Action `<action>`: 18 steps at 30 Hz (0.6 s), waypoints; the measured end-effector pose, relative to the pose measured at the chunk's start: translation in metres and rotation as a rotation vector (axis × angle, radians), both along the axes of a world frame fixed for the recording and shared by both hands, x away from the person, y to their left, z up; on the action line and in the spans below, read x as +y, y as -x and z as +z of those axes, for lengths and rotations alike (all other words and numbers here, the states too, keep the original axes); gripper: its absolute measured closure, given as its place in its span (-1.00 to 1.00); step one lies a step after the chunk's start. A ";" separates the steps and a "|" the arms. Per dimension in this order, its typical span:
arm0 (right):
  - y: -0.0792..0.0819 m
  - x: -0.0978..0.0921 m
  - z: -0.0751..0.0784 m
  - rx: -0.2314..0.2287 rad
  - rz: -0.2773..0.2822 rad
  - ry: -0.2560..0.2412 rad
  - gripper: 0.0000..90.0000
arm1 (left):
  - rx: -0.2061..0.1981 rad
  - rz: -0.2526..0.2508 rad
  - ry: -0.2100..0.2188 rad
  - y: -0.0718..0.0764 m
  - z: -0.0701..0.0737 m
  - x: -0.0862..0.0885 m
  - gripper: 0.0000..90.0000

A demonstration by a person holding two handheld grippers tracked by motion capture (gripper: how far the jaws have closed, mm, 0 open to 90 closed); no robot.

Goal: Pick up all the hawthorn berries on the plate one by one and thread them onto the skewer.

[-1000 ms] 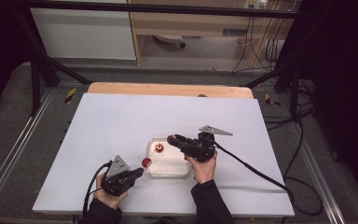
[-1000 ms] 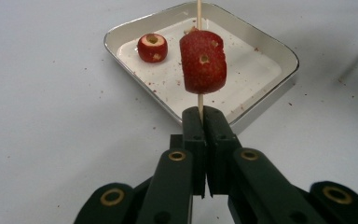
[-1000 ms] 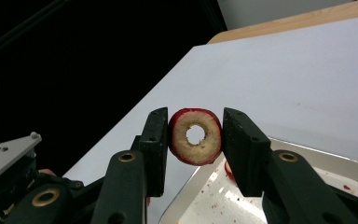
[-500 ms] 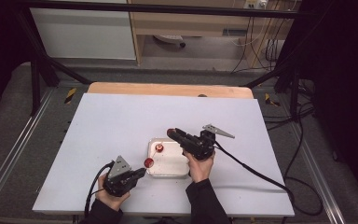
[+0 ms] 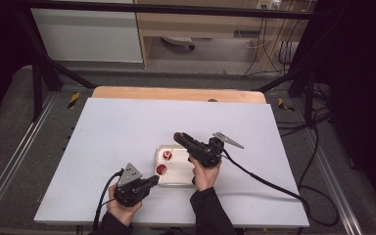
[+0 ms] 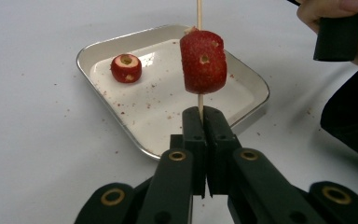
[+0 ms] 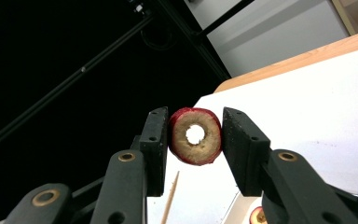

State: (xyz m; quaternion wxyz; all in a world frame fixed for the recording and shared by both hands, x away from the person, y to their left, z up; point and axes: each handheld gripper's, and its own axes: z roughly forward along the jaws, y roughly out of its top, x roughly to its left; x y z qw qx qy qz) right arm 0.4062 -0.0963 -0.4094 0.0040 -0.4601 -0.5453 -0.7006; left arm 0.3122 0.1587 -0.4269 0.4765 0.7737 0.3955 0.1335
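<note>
One white counter [image 5: 127, 127]; one metal tray [image 6: 98, 46] near its front edge. Two hand-held grippers: left hand-held gripper [image 6: 201, 122] beside tray, clenched on one skewer [image 6: 199, 11] carrying one fruit piece [image 6: 203, 61]; right hand-held gripper [image 7: 193, 135] raised above tray, grasping one cored slice [image 7: 196, 135]. One loose fruit piece [image 6: 126, 68] inside tray

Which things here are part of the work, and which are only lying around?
In use: left gripper clamping the skewer with one red piece; right gripper holding a cored red ring; tray with a spare piece.

Just around: red crumbs, floor cables.
</note>
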 end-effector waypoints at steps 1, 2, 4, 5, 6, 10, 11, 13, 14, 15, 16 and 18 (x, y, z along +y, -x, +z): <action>0.000 0.000 0.000 -0.003 -0.006 -0.003 0.39 | 0.002 0.002 0.006 0.000 0.000 -0.002 0.97; 0.000 0.000 0.000 -0.005 -0.010 -0.008 0.39 | 0.004 0.004 0.009 0.000 0.000 -0.003 0.97; 0.001 0.000 0.001 -0.013 -0.018 -0.023 0.39 | 0.008 0.012 0.022 0.001 -0.001 -0.006 0.97; 0.001 0.000 0.001 -0.015 -0.021 -0.026 0.39 | 0.008 0.014 0.026 0.001 -0.001 -0.007 0.97; 0.001 0.000 0.001 -0.017 -0.021 -0.027 0.39 | 0.007 0.016 0.033 0.001 -0.001 -0.008 0.97; 0.002 0.001 0.000 -0.014 -0.025 -0.040 0.40 | 0.010 0.027 0.049 0.000 0.000 -0.009 0.97; 0.002 0.001 0.000 -0.016 -0.028 -0.041 0.40 | 0.013 0.028 0.053 0.000 0.000 -0.009 0.97; 0.002 0.001 0.000 -0.018 -0.028 -0.046 0.40 | 0.014 0.030 0.056 -0.001 0.000 -0.010 0.97; 0.002 0.002 -0.001 -0.019 -0.027 -0.046 0.40 | 0.014 0.028 0.058 -0.001 0.000 -0.010 0.97; 0.002 0.002 -0.001 -0.019 -0.027 -0.048 0.40 | 0.015 0.029 0.058 -0.001 -0.001 -0.011 0.97; 0.002 0.002 -0.001 -0.018 -0.029 -0.047 0.40 | 0.014 0.029 0.058 -0.001 -0.001 -0.011 0.97; 0.002 0.002 -0.001 -0.014 -0.026 -0.053 0.40 | 0.014 0.030 0.060 -0.001 -0.001 -0.011 0.97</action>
